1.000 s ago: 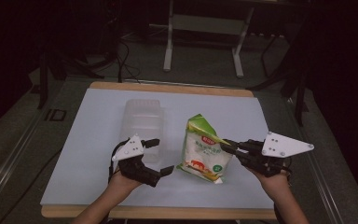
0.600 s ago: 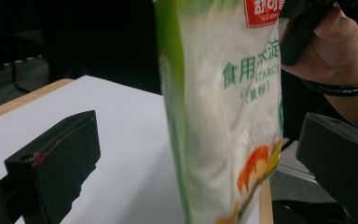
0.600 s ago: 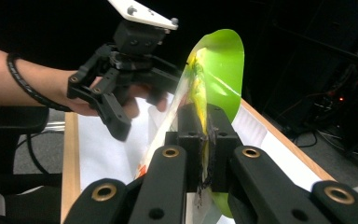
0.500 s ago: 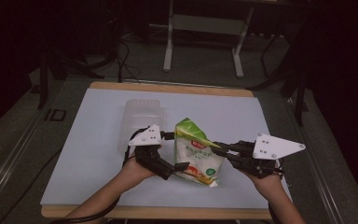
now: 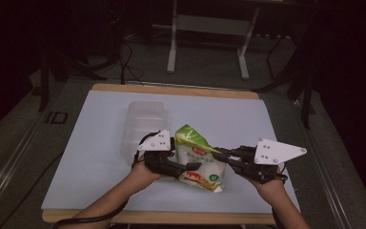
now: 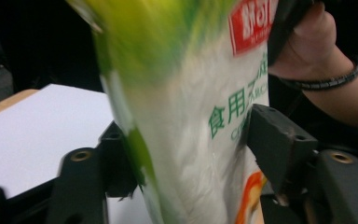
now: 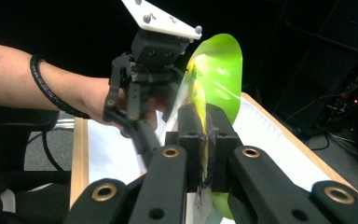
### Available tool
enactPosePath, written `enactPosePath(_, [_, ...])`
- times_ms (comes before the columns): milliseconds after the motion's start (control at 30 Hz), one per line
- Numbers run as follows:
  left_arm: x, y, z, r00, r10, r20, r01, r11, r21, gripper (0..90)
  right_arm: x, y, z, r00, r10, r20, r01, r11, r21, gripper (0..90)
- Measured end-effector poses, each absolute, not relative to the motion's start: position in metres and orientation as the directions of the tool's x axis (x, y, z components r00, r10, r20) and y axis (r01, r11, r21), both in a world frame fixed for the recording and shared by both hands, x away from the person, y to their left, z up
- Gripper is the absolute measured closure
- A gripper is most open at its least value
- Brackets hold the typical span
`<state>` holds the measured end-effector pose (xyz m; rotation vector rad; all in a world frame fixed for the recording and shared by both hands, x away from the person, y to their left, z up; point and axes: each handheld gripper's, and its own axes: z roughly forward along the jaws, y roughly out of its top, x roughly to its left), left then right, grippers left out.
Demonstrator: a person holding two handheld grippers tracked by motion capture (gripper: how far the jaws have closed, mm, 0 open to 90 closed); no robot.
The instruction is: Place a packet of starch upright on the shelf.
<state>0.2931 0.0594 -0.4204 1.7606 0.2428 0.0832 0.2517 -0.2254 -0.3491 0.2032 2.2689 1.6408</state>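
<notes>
Bag (image 5: 200,160) position: low centre of the high view, raised off the white counter (image 5: 90,152) between the two tools, green at its top and white with a red label and green print lower down. We note a clear plastic container (image 5: 145,125) on the counter just left of and behind the bag, in the middle of the frame.

Right tool (image 5: 219,156): it enters from the lower right of the high view, with its grey three-cornered plate on top. In the right gripper view its jaws stand together, clamped on the thin edge of the bag, which shows as a green and yellow strip pinched between the two black pads (image 7: 191,140). The green top of the bag fans out above them, in the upper centre of that frame.

Left tool (image 5: 190,167): it enters from the lower left of the high view and meets the left side of the bag. In the left gripper view the bag fills the centre of the frame, standing between the two jaws (the picture is blurred here). Its jaws have just been closing about the bag; the right-hand pad (image 6: 272,144) lies against the printed face, and we cannot tell whether the left-hand pad presses on it.

The person's right hand (image 6: 317,51) shows at the upper right of the left gripper view, behind the bag.
</notes>
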Motion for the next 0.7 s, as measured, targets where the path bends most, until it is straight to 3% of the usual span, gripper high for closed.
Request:
enactPosePath(167, [0.295, 0.060, -0.420, 0.982, 0.163, -0.096, 0.128, -0.199, 0.972, 62.4, 0.254, -0.227, -0.351, -0.936, 0.309, -0.165, -0.063, 0.315, 0.947, 87.0])
enactPosePath(367, [0.294, 0.058, -0.422, 0.986, 0.148, -0.074, 0.107, -0.235, 0.966, 75.9, 0.257, -0.228, -0.358, -0.935, 0.317, -0.160, -0.051, 0.325, 0.944, 86.9])
enactPosePath(500, [0.295, 0.058, -0.421, 0.984, 0.149, -0.094, 0.131, -0.261, 0.956, 77.8, 0.259, -0.229, -0.362, -0.935, 0.321, -0.148, -0.039, 0.324, 0.945, 86.8])
enactPosePath(700, [0.292, 0.058, -0.410, 0.986, 0.157, -0.050, 0.091, -0.272, 0.958, 79.4, 0.256, -0.230, -0.358, -0.928, 0.334, -0.168, -0.060, 0.311, 0.948, 83.1])
